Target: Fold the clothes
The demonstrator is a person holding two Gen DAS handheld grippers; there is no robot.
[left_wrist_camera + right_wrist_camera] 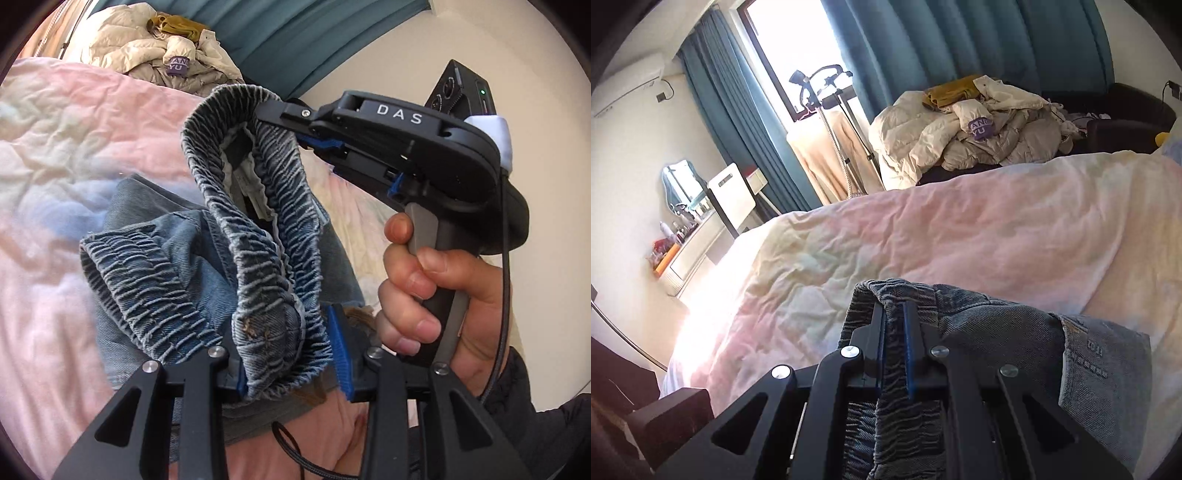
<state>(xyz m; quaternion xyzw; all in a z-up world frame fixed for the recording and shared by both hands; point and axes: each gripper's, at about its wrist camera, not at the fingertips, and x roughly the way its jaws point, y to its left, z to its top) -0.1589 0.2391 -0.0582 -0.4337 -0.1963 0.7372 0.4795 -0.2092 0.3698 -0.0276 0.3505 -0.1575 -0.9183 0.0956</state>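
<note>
We have the bed (960, 236) spread beyond both jaws. The jeans (177, 258) hang between them by the elastic waistband (266, 236): left gripper (291, 369) partly open but clamped on bunched band, right gripper (894, 354) pinched nearly shut on another stretch. We judge lifting underway; next, spread the band taut.

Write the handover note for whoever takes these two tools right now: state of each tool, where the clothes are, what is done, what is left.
Left tool: closed on the elastic waistband of the jeans, at one end.
Right tool: shut on the same waistband further along; the hand grips its handle.
Jeans: waistband lifted between the tools, the rest draped on the pink bedspread.
Cream jacket pile: at the far end of the bed, untouched.
Done: both grips taken.
Left: no fold visible yet; spread the jeans and fold them.
</note>
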